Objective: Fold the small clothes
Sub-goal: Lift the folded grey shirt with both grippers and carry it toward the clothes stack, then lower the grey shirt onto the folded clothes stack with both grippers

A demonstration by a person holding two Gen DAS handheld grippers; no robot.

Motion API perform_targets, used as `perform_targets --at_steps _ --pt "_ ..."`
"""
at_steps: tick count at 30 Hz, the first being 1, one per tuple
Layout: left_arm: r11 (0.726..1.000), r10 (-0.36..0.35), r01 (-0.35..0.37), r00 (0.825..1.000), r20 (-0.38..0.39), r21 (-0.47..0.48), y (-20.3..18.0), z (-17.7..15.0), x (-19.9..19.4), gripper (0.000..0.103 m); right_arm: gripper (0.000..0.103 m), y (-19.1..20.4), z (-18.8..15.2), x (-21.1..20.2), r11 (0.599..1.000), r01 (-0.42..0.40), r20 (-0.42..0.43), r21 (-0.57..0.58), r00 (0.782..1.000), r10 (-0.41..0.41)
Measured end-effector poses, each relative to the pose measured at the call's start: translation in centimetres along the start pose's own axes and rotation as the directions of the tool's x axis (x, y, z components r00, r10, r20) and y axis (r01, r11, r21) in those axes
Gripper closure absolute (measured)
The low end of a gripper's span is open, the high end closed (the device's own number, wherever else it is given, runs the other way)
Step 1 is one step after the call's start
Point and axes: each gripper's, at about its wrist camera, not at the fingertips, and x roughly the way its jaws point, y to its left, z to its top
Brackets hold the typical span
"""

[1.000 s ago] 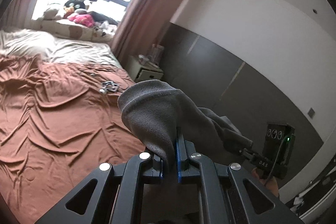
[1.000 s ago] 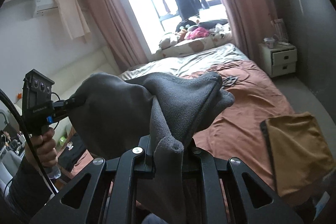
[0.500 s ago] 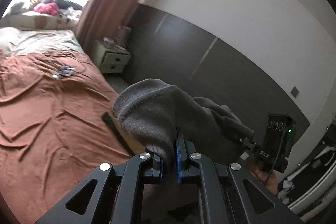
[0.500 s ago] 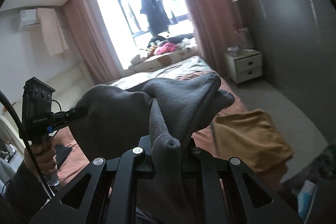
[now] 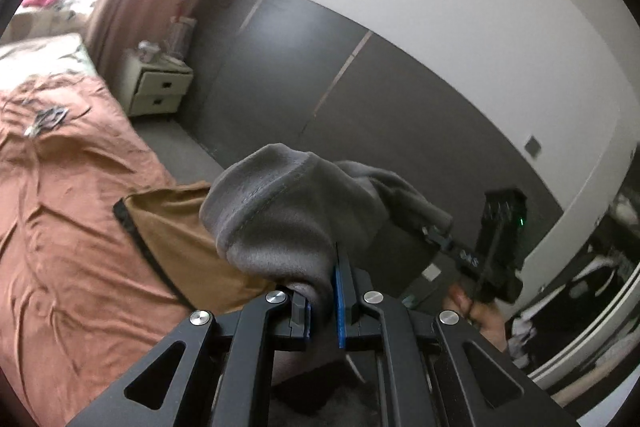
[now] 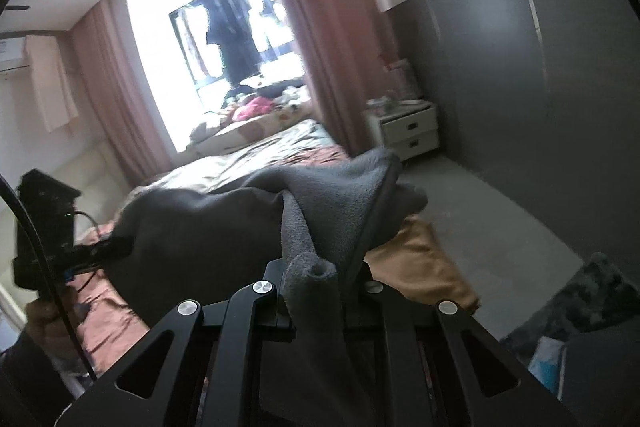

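Note:
A grey fleece garment [image 5: 288,211] hangs in the air, stretched between both grippers above the edge of the bed. My left gripper [image 5: 322,307] is shut on one end of it. My right gripper [image 6: 320,291] is shut on the other end, with a rolled bit of the grey fleece [image 6: 340,195] sticking up between the fingers. Each view shows the other gripper across the cloth: the right one [image 5: 440,239] and the left one [image 6: 104,249]. A folded tan cloth [image 5: 180,239] lies on the bed corner below; it also shows in the right wrist view [image 6: 420,267].
The bed has a rumpled rust-brown sheet [image 5: 60,227]. A white nightstand [image 5: 156,87] stands by the pink curtain [image 6: 328,27]. A dark grey wall panel [image 5: 360,99] runs alongside a strip of grey floor [image 6: 500,219]. Small items [image 5: 46,119] lie on the sheet.
Both grippers have swung to the right with the grey garment, away from the middle of the bed. The tan cloth has come into the left wrist view below the garment.

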Motion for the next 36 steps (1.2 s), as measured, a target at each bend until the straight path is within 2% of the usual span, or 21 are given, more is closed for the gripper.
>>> perform_targets --at_steps 8,12,16,21,27,32,36 --pt "0.995 -0.089 0.09 0.995 -0.036 0.046 -0.6 1.5 5.4 0.095 0.093 0.3 -0.3 0.0 0.997 0.082 0.027 0.005 0.996 -0.082" --pt "0.993 -0.099 0.101 0.994 -0.039 0.068 0.4 1.7 7.5 0.094 0.093 1.2 -0.2 1.4 0.995 0.099 0.026 -0.012 0.995 -0.099" --pt "0.994 -0.08 0.082 0.996 -0.029 0.076 2.2 1.4 9.4 0.094 0.093 2.3 -1.2 3.8 0.994 0.111 0.018 -0.019 0.994 -0.111" --pt "0.998 -0.037 0.037 0.999 -0.015 0.045 6.2 1.4 11.7 0.094 0.093 4.6 -2.7 8.1 0.991 0.128 0.006 -0.037 0.992 -0.128" --pt "0.999 0.043 -0.044 0.999 0.008 0.01 10.8 2.0 12.7 0.094 0.093 8.1 -3.1 13.0 0.992 0.118 -0.025 -0.045 0.993 -0.119" --pt "0.989 0.119 -0.12 0.993 0.021 0.086 12.5 2.5 13.6 0.094 0.093 11.2 -2.8 15.9 0.987 0.144 -0.051 -0.072 0.988 -0.148" --pt "0.982 0.14 -0.141 0.99 0.021 0.127 14.6 2.9 14.9 0.094 0.093 11.3 -2.1 17.5 0.982 0.168 -0.074 -0.088 0.982 -0.174"
